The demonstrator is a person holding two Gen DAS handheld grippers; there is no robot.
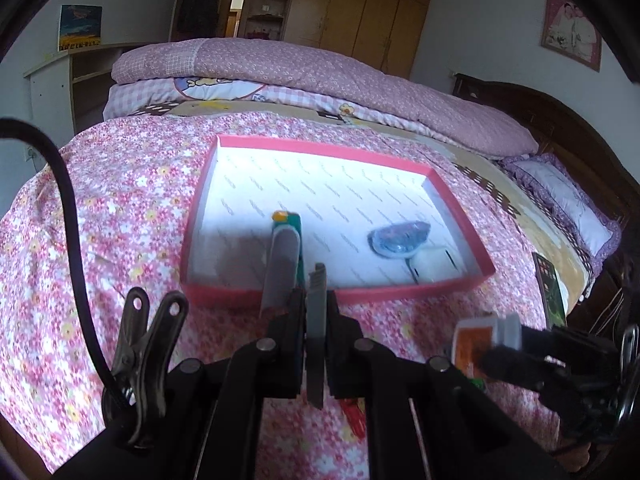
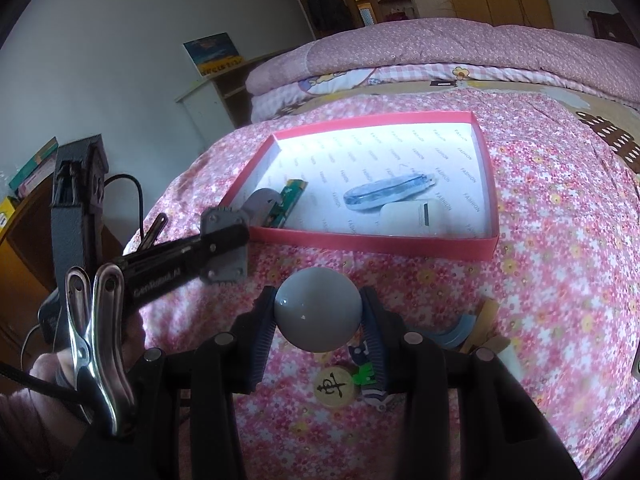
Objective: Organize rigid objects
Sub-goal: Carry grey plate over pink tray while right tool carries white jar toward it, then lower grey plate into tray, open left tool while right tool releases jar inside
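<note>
The right gripper [image 2: 320, 320] clasped a smooth, glossy grey ball [image 2: 319, 309], round and unmarked, above the pink floral bedspread [image 2: 540, 280]. The left gripper [image 1: 298, 276] was clenched on a flat green stick with a yellow tip [image 1: 291, 224], mostly hidden behind its fingers, over the near wall of the shallow pink-rimmed cardboard box [image 2: 372, 242]. At two o'clock inside lay a blurred clear-wrapped oval [image 2: 386, 192].
</note>
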